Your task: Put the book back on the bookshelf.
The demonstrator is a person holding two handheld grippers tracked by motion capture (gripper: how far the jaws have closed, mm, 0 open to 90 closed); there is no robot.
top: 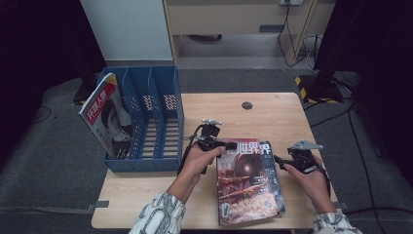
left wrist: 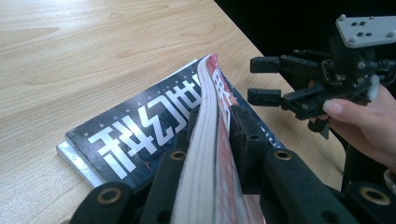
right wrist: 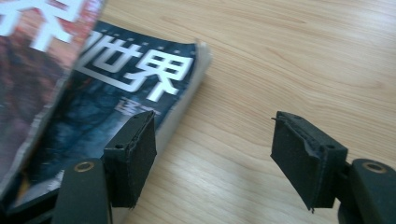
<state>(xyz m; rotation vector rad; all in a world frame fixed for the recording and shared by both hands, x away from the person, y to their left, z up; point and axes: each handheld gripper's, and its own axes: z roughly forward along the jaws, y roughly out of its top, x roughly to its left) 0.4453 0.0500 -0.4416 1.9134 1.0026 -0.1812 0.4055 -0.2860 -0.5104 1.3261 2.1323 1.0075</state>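
Observation:
Two magazines lie stacked at the table's front. My left gripper (top: 229, 145) is shut on the far edge of the top, red-covered magazine (top: 242, 187), whose edge bends up between the jaws (left wrist: 215, 128). Under it lies a dark blue magazine (left wrist: 135, 135) with white characters, flat on the wood. My right gripper (top: 277, 160) is open beside the blue magazine's right edge, a short way from the left gripper. In the right gripper view its pads (right wrist: 212, 149) stand apart over bare wood, the left pad just above the blue magazine's corner (right wrist: 135, 79), nothing between them.
A blue slotted file rack (top: 146, 117) stands at the table's left, with a red-and-white magazine (top: 107, 117) leaning in its leftmost slot. A round cable hole (top: 247, 105) sits near the far edge. The table's right edge is close behind the right hand.

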